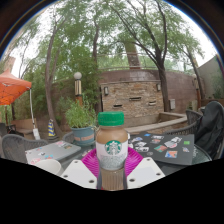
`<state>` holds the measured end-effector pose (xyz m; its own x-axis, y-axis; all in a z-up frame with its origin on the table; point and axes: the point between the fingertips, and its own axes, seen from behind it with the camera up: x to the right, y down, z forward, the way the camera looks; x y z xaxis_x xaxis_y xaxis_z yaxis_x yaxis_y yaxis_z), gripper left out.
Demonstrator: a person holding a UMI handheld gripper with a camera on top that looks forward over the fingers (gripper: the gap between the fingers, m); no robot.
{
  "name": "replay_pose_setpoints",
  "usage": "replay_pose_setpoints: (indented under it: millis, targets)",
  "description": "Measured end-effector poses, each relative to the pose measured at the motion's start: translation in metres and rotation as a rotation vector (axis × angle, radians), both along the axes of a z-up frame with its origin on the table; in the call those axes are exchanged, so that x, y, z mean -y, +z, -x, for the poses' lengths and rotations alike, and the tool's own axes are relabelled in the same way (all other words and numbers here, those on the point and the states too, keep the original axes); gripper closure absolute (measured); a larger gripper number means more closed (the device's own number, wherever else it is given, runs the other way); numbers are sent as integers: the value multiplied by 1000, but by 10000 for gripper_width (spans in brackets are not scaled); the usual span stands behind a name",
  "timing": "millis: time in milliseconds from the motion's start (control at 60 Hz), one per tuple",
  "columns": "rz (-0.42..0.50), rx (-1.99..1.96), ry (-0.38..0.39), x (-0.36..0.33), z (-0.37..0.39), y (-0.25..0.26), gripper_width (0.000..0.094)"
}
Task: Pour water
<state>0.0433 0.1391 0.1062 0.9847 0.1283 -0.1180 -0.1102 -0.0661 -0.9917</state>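
- The gripper (pixel 112 172) was clenched on a bottle (pixel 111 148) at the lower centre of the frame; both pink pads (pixel 93 163) pressed its sides.
- The bottle stood upright, its long axis vertical, cap at the top, directly between the fingers.
- No receiving cup was clearly visible; the table (pixel 170 150) with stickers lay at the lower right, beyond the bottle.
- I judge that pouring needs a tilt forward.

Tongs (pixel 111 165) clamped on upright Starbucks bottle (pixel 111 145), table (pixel 165 150) w/ stickers beyond, brick wall (pixel 135 95) behind.
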Motion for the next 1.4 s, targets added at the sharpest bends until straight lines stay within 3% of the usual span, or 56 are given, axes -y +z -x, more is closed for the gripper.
replay_pose_setpoints:
  millis: [150,317,683,867,1100,1400]
  targets:
    - [49,31,62,-4,22,-26,645]
    - [139,65,57,0,9,-42,624]
    - [133,95,82,9,12,-42,567]
    - [150,67,86,7,10,-41,445]
    - [213,52,20,26,-6,-43,167]
    - [210,20,60,134,-7,13,99]
